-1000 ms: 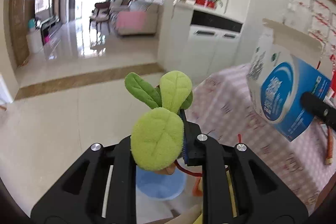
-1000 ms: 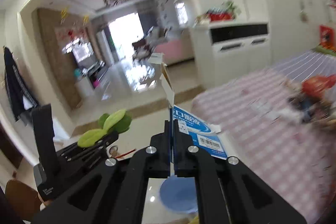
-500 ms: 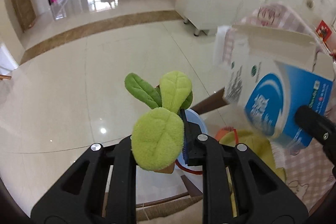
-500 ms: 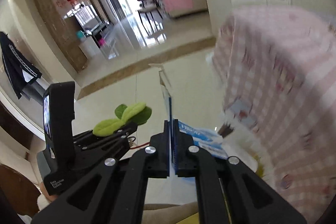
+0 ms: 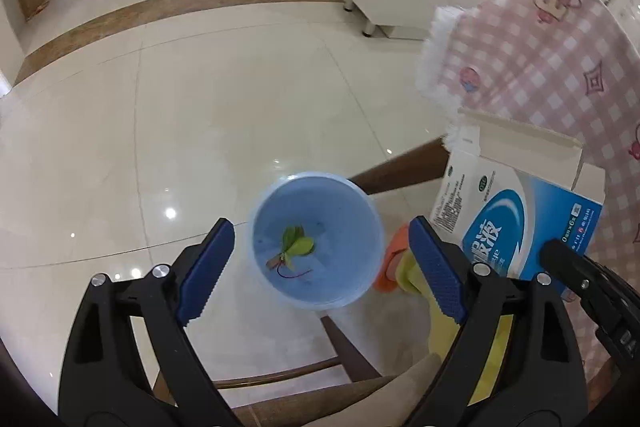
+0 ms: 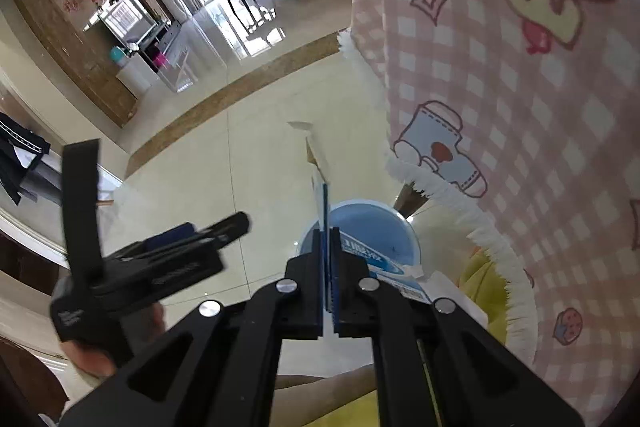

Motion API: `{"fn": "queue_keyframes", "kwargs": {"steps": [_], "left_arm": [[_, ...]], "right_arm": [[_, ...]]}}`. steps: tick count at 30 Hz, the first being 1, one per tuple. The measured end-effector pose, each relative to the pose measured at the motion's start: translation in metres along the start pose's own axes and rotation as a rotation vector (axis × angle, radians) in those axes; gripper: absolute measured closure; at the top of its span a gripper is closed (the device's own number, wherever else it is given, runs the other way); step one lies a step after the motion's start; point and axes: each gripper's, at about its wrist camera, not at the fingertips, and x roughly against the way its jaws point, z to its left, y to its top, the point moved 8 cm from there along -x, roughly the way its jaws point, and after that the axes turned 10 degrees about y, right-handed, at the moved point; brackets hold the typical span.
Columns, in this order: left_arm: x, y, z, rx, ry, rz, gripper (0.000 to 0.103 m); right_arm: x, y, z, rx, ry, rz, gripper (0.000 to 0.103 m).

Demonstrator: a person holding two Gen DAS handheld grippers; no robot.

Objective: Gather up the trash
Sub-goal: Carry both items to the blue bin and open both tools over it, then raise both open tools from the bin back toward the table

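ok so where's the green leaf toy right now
In the left wrist view the green leaf toy lies at the bottom of the blue bin, on the floor below the opening left gripper.

Chinese lettering on blue-white box [image 5: 516, 223]

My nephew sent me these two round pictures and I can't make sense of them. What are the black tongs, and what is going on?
No robot here: a person carries a hand-held gripper in each hand, with a fisheye camera on each looking along its fingers.

Left camera: the left hand-held gripper is opening over a blue bin on the floor; nothing is between its fingers, and a green leaf toy lies in the bin.

Right camera: the right hand-held gripper is shut on a flattened blue-and-white carton, above the same bin. A pink checked tablecloth hangs beside.
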Motion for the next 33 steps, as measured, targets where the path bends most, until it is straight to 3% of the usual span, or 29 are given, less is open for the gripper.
{"fn": "queue_keyframes", "kwargs": {"steps": [6, 7, 8, 9, 11, 20, 33], "left_arm": [[0.015, -0.013, 0.027, -0.023, 0.127, -0.048, 0.016], [0.021, -0.019, 0.030, -0.024, 0.123, -0.053, 0.016], [0.026, -0.019, 0.032, -0.024, 0.125, -0.059, 0.016], [0.030, -0.019, 0.033, -0.022, 0.138, -0.067, 0.016], [0.038, -0.024, 0.036, -0.023, 0.172, -0.082, 0.016], [0.060, -0.035, 0.039, -0.031, 0.210, -0.113, 0.016], [0.114, -0.031, -0.010, -0.106, 0.153, -0.248, 0.016]], "right_arm": [[-0.023, 0.007, 0.013, 0.010, 0.039, 0.048, 0.095], [-0.027, 0.010, 0.016, 0.005, 0.050, 0.055, 0.071], [-0.029, 0.012, 0.019, 0.002, 0.054, 0.069, 0.027], [-0.029, 0.013, 0.020, -0.002, 0.045, 0.072, 0.016], [-0.023, 0.018, 0.021, -0.008, 0.015, 0.021, 0.015], [-0.012, 0.003, 0.019, 0.067, -0.054, 0.023, 0.015], [0.049, 0.003, 0.025, 0.085, -0.003, -0.076, 0.015]]}}
